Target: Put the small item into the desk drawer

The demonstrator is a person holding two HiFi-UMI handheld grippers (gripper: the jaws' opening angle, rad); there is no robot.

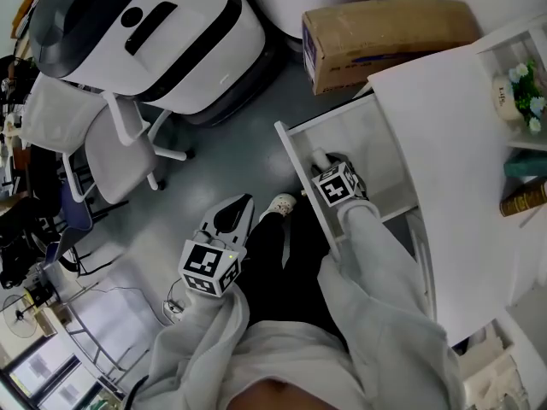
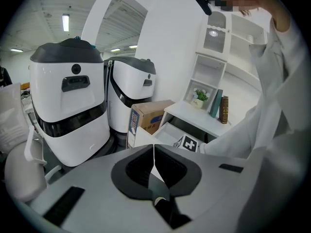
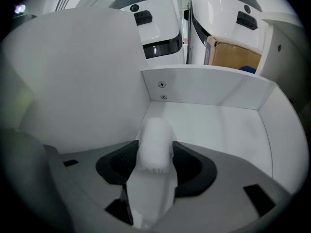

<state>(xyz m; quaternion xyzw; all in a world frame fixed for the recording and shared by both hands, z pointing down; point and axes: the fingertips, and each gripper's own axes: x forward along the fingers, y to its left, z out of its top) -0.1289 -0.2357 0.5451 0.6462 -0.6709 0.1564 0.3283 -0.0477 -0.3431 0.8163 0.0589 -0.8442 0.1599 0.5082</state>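
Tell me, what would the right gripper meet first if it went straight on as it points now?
Probably the drawer floor, then its end wall. The right gripper, with a white roll in its tongs, is inside the drawer; depth is unclear.

floor [image 1: 231,135]: cardboard box [image 1: 385,37], white chair [image 1: 102,143], two white machines [image 1: 171,41] | shelf [image 1: 504,45]: potted plant [image 1: 526,92], books [image 1: 523,199] | desk drawer [image 1: 295,156]: open

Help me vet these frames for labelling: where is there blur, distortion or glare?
Head view: sharp, evenly lit, no harsh glare. Left gripper view: strong fisheye bending, dark corners. Right gripper view: fisheye curves the drawer; the small white item looks soft, close up.
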